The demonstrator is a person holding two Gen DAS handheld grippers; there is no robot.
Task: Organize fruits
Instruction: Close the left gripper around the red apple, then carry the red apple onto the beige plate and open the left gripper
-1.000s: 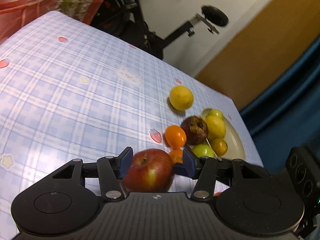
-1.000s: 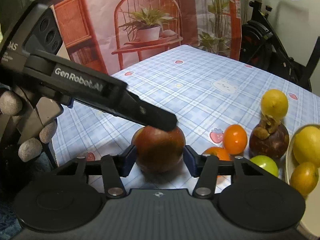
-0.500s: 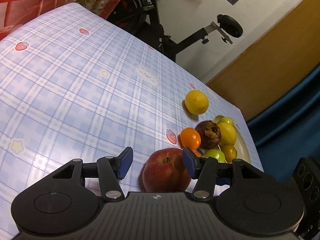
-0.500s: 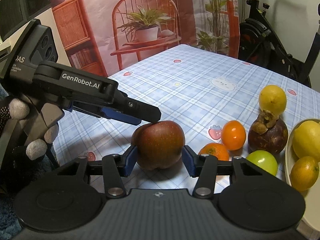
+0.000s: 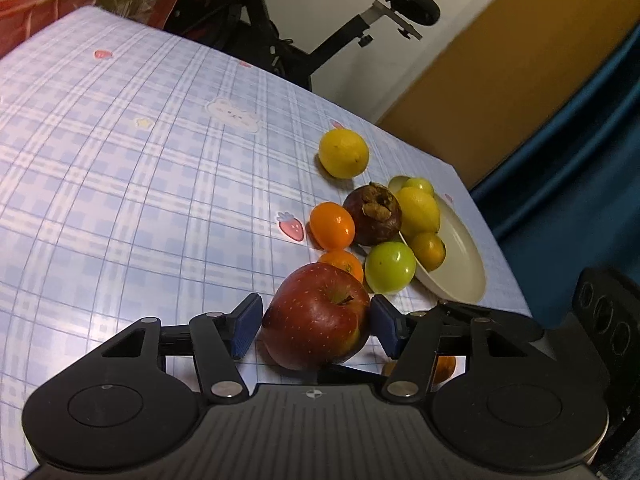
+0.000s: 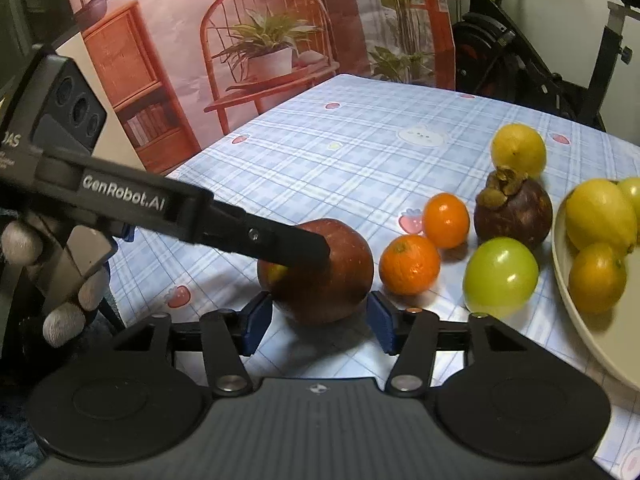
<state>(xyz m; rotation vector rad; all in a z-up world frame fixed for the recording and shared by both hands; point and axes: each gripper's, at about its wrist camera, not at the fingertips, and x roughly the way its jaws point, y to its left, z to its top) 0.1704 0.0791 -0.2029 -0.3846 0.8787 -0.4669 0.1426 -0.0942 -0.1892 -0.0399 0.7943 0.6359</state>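
A red apple (image 5: pixel 316 316) (image 6: pixel 320 272) rests on the checked tablecloth, with both grippers around it. My left gripper (image 5: pixel 316 326) has its jaws opening, the blue pads (image 5: pixel 246 326) just off the apple's sides. My right gripper (image 6: pixel 320 324) is opening too, its pads (image 6: pixel 382 326) beside the apple's near half. In the right wrist view a left gripper finger (image 6: pixel 288 244) crosses over the apple. Beyond lie two oranges (image 6: pixel 409 264), a green fruit (image 6: pixel 500 278), a mangosteen (image 6: pixel 514 210) and a lemon (image 6: pixel 518 151).
A cream plate (image 5: pixel 460 264) (image 6: pixel 588 340) at the right holds a lemon, an orange and a green fruit. A gloved hand (image 6: pixel 64 320) grips the left tool. The table edge runs close behind the plate; an exercise bike (image 5: pixel 360 36) stands beyond.
Both pairs of jaws have widened off the apple they were shut on. The left gripper has shifted sideways, so the apple sits midway between its pads.
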